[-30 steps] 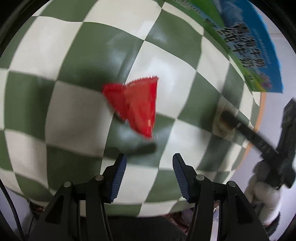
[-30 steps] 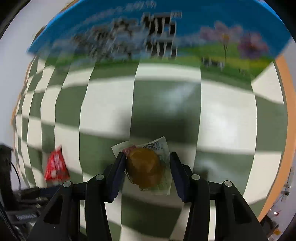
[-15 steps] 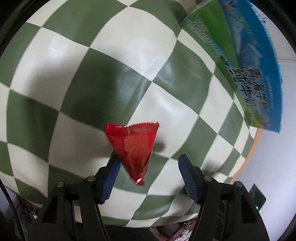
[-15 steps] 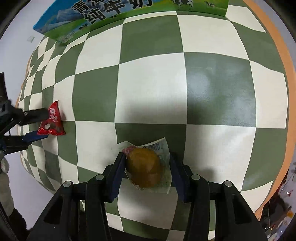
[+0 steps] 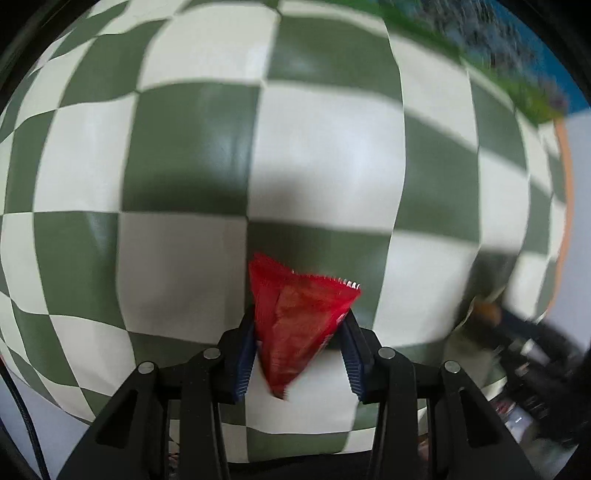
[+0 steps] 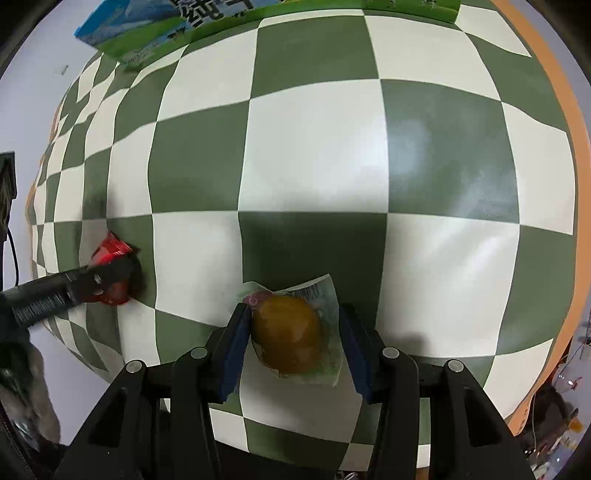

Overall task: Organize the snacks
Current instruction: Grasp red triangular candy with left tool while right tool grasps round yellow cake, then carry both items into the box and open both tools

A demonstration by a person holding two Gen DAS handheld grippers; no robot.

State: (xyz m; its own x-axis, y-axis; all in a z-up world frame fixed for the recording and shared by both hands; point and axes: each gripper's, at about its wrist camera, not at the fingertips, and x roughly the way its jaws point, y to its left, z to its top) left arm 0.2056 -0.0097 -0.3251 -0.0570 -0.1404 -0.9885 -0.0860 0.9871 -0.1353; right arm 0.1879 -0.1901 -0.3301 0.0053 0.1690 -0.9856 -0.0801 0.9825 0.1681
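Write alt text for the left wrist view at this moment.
The left gripper, pointing down at a green-and-white checkered tablecloth, is closing its jaws on a red triangular snack packet between its blue pads. A blurred blue-and-green box lies at the top right.

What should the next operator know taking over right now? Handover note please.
Left hand-held gripper: jaws closing, red snack packet between the pads, down at the checkered tablecloth.
Right hand-held gripper: shut on the clear-wrapped brown snack, just above the cloth.
Blue-green milk carton box sits at the far edge of the table.
Done: both snacks in the grippers.
Left: confirm the left grip is firm, then place both snacks; the drop spot is not evident in these views.
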